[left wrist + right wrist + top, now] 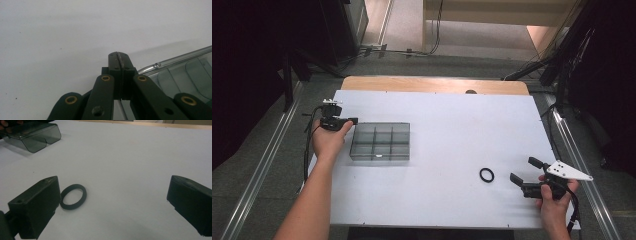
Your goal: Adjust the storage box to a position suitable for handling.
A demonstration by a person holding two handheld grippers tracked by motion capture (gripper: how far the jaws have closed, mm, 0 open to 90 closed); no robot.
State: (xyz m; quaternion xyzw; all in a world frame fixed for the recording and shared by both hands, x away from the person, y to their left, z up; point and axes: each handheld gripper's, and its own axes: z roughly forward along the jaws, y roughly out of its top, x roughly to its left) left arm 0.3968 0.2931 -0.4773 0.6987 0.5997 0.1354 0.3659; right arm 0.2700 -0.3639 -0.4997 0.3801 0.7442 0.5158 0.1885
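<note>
A smoky clear compartment box [380,124] lies on the white table [452,130], left of centre. My left gripper [354,120] is shut, its tip at the box's far left corner; in the left gripper view the jaws [120,61] press together with nothing between them, and the box rim [175,60] runs just to their right. A black ring [486,175] lies flat at the right front. My right gripper [524,170] stands open just right of it. In the right gripper view the ring [73,196] rests beside the left fingertip [37,205], and the gripper [113,202] holds nothing.
The box [37,143] sits far off at the upper left in the right gripper view. A wooden strip [434,85] borders the table's far edge. Dark stands and cables ring the floor beyond. Bare white surface lies between box and ring.
</note>
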